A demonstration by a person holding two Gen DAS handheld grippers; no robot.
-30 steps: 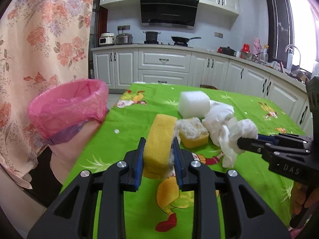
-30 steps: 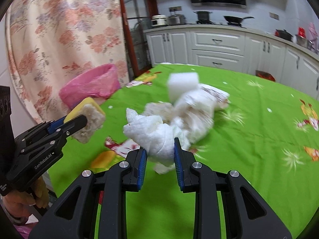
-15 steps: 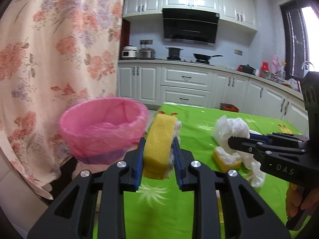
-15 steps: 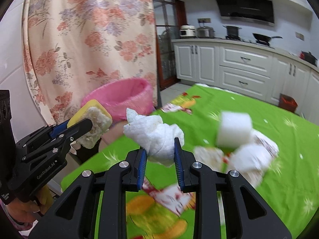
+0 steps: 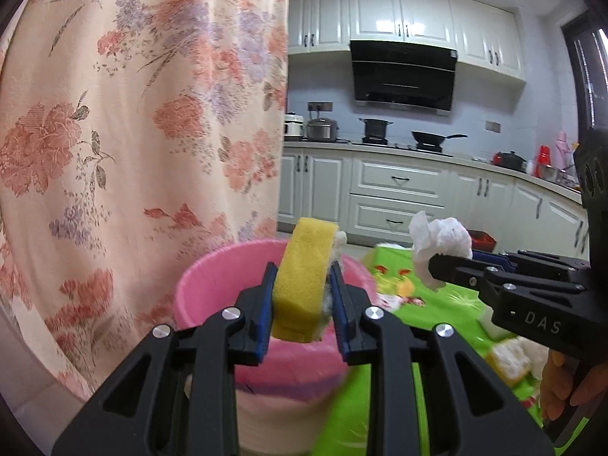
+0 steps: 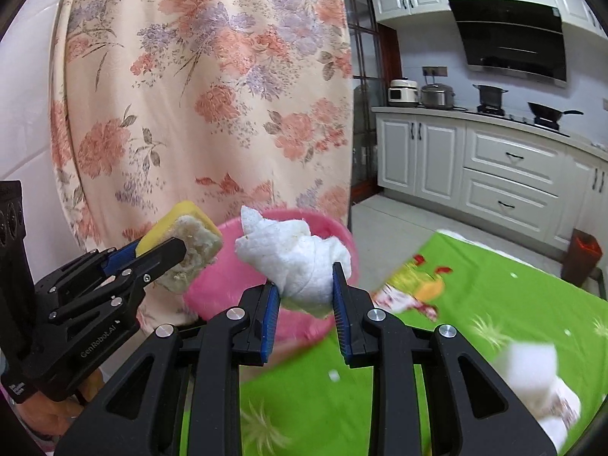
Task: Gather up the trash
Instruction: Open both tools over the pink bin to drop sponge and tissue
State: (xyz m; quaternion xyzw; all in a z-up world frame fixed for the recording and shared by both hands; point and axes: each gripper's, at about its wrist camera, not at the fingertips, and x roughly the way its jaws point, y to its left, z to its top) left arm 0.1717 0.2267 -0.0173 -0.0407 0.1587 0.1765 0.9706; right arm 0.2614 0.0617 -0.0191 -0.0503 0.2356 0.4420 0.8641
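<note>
My left gripper (image 5: 302,294) is shut on a yellow sponge (image 5: 304,277) and holds it over the near rim of a pink-lined trash bin (image 5: 212,288). My right gripper (image 6: 306,296) is shut on a crumpled white paper towel (image 6: 300,258) and holds it just in front of the same bin (image 6: 334,235). The right gripper with the towel (image 5: 440,247) shows at the right of the left wrist view. The left gripper with the sponge (image 6: 190,243) shows at the left of the right wrist view.
A flowered curtain (image 5: 133,133) hangs behind the bin. The green tablecloth (image 6: 494,292) holds a white foam block (image 6: 532,361) and another yellow sponge (image 5: 509,357). Kitchen cabinets (image 5: 399,190) stand beyond.
Both grippers have lifted their loads off the table and swung left to the pink bin, which is now much closer and directly ahead.
</note>
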